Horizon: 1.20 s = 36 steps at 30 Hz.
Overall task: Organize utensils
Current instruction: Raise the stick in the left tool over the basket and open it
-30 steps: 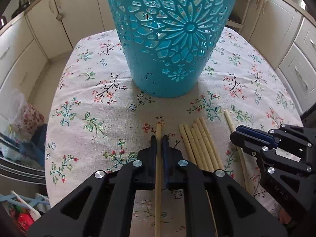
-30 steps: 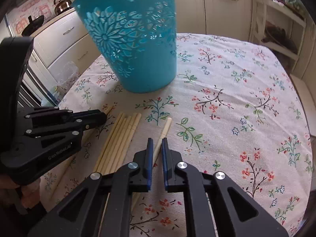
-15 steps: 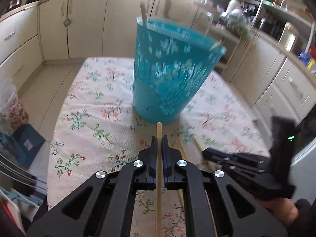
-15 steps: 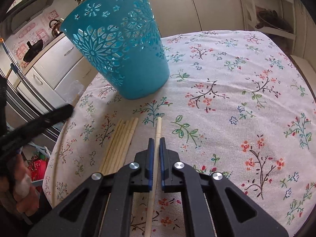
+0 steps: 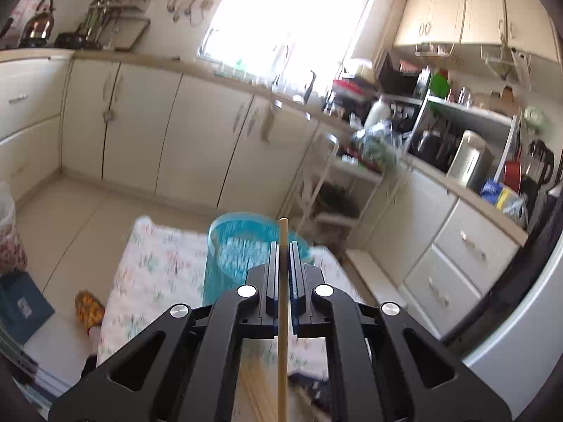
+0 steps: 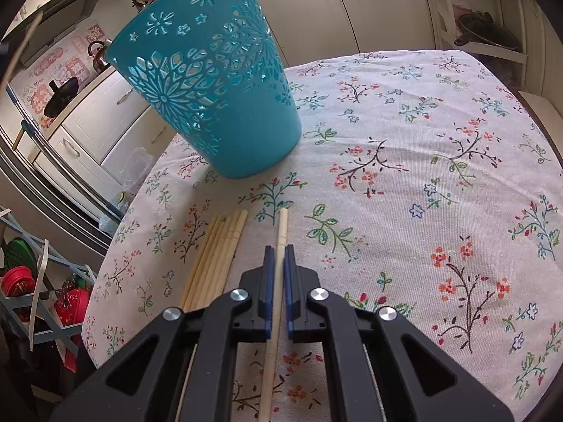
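Bamboo chopstick sits clamped between the closed jaws of the left gripper, its tip poking past the fingers with the blurred teal basket beyond and below it. That basket stands on the floral tablecloth, kitchen cabinets behind. In the right wrist view, the right gripper is likewise pressed shut on a paler chopstick, whose far end lies over the tablecloth near its front edge. Just left of it, a bundle of chopsticks rests flat on the cloth, side by side. Toward the table's left edge stands the basket, upright, well apart from the bundle.
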Each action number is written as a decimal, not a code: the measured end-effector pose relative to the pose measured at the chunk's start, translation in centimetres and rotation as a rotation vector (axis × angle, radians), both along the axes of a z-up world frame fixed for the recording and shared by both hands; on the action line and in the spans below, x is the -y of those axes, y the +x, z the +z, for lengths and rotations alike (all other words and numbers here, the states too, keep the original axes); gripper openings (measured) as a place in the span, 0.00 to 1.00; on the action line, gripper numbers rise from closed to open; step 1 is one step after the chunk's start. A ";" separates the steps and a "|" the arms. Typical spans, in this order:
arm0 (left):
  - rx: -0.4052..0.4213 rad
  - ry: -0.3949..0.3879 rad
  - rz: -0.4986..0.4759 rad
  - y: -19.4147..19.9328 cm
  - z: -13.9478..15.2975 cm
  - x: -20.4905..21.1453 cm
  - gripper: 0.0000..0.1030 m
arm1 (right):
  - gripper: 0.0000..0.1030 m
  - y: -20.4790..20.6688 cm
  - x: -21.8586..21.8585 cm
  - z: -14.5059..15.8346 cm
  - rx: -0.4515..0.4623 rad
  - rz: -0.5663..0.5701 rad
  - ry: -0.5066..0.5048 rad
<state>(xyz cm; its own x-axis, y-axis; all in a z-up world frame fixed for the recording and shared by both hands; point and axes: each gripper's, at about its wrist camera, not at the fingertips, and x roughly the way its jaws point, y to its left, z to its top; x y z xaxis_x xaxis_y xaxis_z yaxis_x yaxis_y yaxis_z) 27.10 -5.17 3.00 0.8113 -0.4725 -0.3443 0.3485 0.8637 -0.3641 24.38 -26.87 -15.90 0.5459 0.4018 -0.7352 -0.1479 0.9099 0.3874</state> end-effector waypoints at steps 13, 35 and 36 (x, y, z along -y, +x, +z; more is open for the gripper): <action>0.190 -0.060 0.276 8.6 4.6 1.7 0.05 | 0.05 0.2 0.3 -0.1 -0.005 0.000 0.026; 0.172 0.105 0.335 9.9 -2.4 3.8 0.05 | 0.05 0.4 0.8 -0.3 -0.006 0.000 0.042; 0.164 0.115 0.327 9.7 -2.6 3.8 0.05 | 0.05 0.3 0.7 -0.3 -0.006 0.000 0.042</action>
<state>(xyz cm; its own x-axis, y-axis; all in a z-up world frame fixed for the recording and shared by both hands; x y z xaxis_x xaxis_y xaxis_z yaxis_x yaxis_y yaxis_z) 36.80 -8.95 0.36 0.9614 -0.1460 -0.2330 0.0939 0.9708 -0.2209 24.72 -27.60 -16.23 0.5413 0.4325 -0.7210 -0.1458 0.8928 0.4262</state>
